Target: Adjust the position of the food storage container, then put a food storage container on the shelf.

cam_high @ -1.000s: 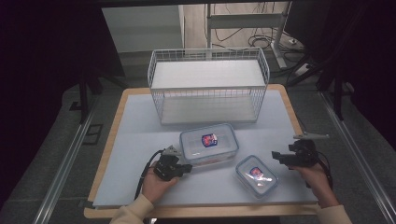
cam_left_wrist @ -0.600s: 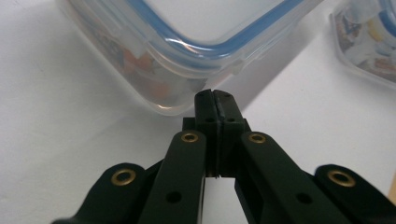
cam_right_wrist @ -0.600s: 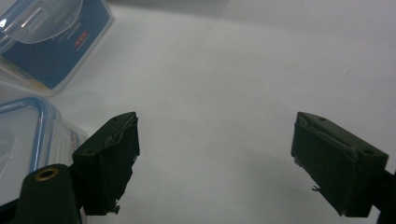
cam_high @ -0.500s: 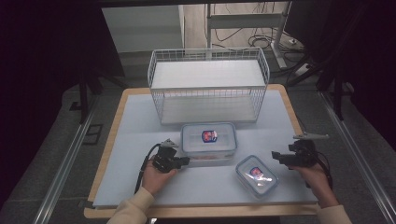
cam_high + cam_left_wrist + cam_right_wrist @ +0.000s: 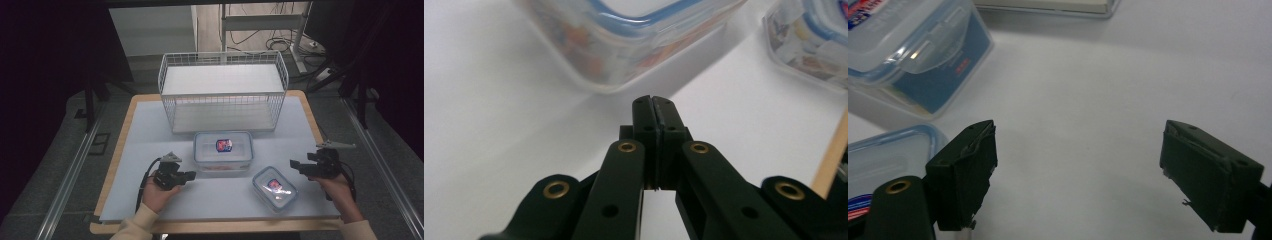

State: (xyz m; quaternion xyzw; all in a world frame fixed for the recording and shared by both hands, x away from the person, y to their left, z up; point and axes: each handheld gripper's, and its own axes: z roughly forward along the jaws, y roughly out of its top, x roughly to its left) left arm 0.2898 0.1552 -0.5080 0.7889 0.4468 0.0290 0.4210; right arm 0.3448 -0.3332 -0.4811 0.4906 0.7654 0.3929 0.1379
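Note:
A large clear lidded container (image 5: 223,150) with a blue seal and a red-and-blue label sits mid-table, just in front of the wire basket (image 5: 223,91). A smaller lidded container (image 5: 274,188) lies nearer the front right. My left gripper (image 5: 191,175) is shut with nothing in it, its tips just off the large container's (image 5: 624,45) left front corner. My right gripper (image 5: 293,164) stands open, right of the small container (image 5: 878,160), jaws wide apart over bare table. The large container (image 5: 903,50) shows beyond its left jaw.
The light blue mat (image 5: 150,150) covers a wooden table (image 5: 114,165) whose edge runs along left and front. The white wire basket stands at the back with a flat white top shelf. Dark floor, rails and cables surround the table.
The left gripper has moved slightly forward and right, toward the large container's corner. The large container sits a little farther back. The right gripper has held still.

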